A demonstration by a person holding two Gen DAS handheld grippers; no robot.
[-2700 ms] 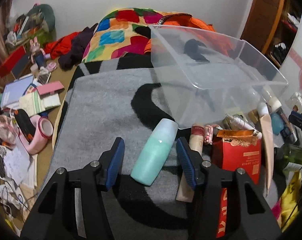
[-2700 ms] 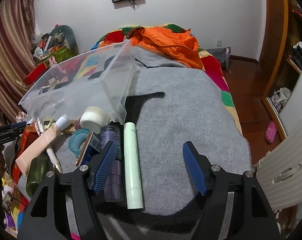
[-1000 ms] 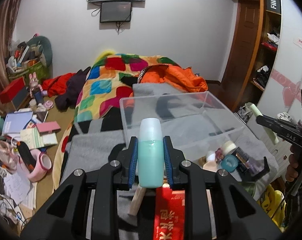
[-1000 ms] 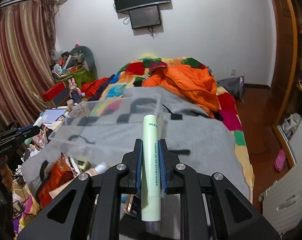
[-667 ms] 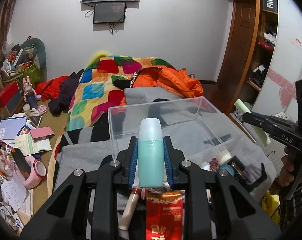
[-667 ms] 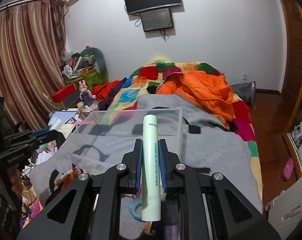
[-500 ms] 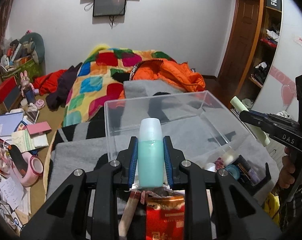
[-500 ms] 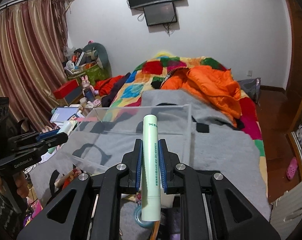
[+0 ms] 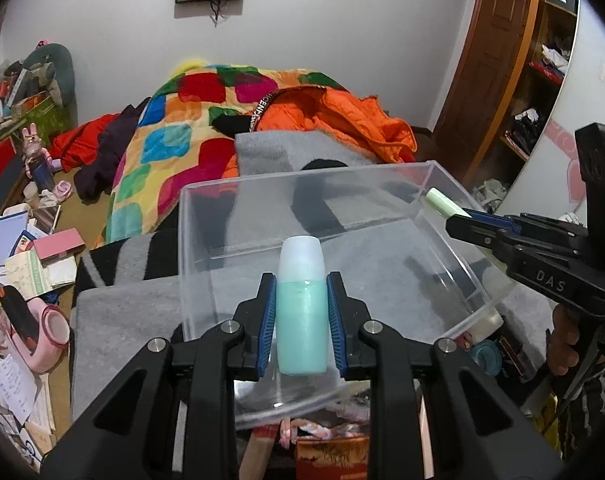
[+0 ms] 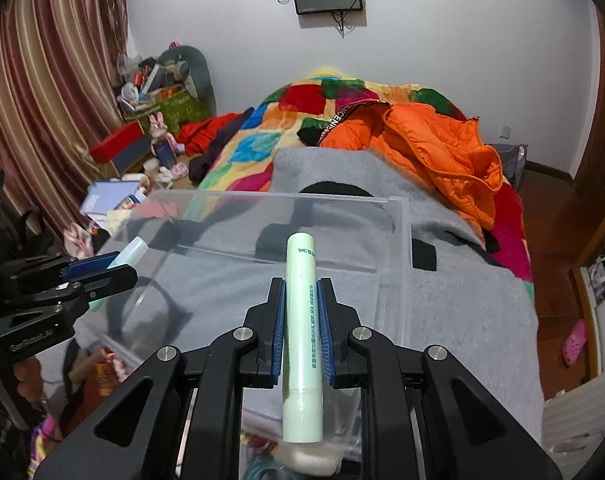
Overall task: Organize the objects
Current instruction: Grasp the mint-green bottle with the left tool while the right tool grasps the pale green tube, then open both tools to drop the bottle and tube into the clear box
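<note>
While clamped upright, the teal bottle (image 9: 302,320) shows a frosted cap.

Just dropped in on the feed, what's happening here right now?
A person is tidying toiletries on a bed, one tool in each hand. The left tool is shut on a teal bottle; the right tool is shut on a pale green tube. Both are held at the clear plastic bin, which sits on the grey blanket and looks empty. Neither item is released yet. More bottles and a red box lie in front of the bin.
</note>
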